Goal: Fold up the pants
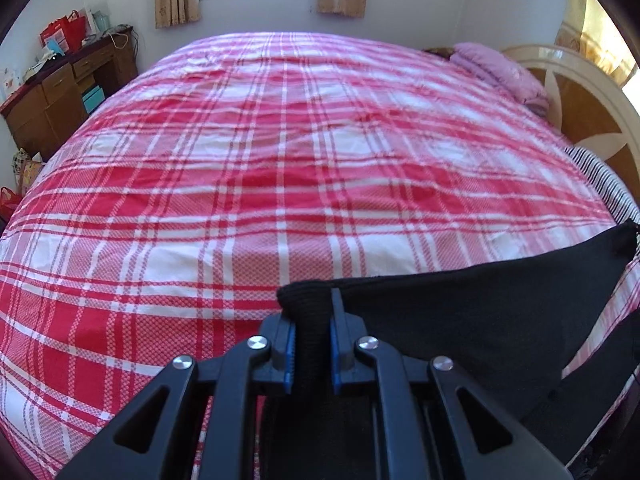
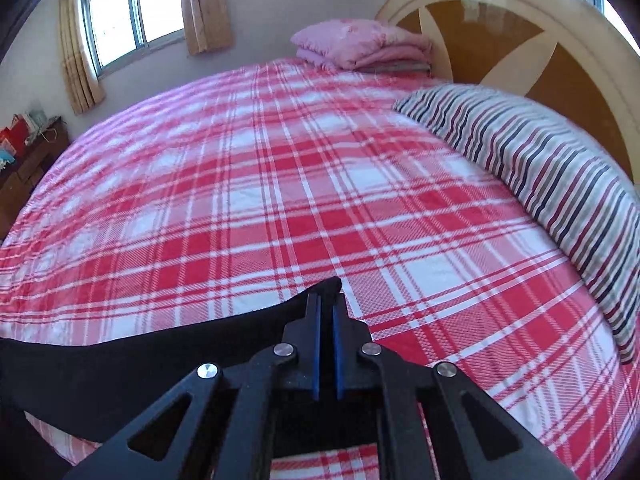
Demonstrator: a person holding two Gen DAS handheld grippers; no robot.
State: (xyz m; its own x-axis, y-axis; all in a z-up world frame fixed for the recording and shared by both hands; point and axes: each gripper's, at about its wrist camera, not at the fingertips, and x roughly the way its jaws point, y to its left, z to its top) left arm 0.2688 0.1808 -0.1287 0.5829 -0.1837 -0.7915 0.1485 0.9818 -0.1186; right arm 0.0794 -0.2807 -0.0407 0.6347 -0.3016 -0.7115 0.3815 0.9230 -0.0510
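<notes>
Both grippers — left (image 1: 313, 320) and right (image 2: 326, 312) — are clamping the black pants (image 1: 480, 312), stretching them above the near bed (image 1: 280, 160) edge, folding apparently not yet begun.

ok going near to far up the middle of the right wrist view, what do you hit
right gripper shut on the black pants → red plaid bedsheet → folded pink blanket at the far end → headboard behind it

Two black grippers, left (image 1: 313, 336) and right (image 2: 327, 332): blue finger pads, silver pivot screws, triangular cutouts in linkage arms.
</notes>
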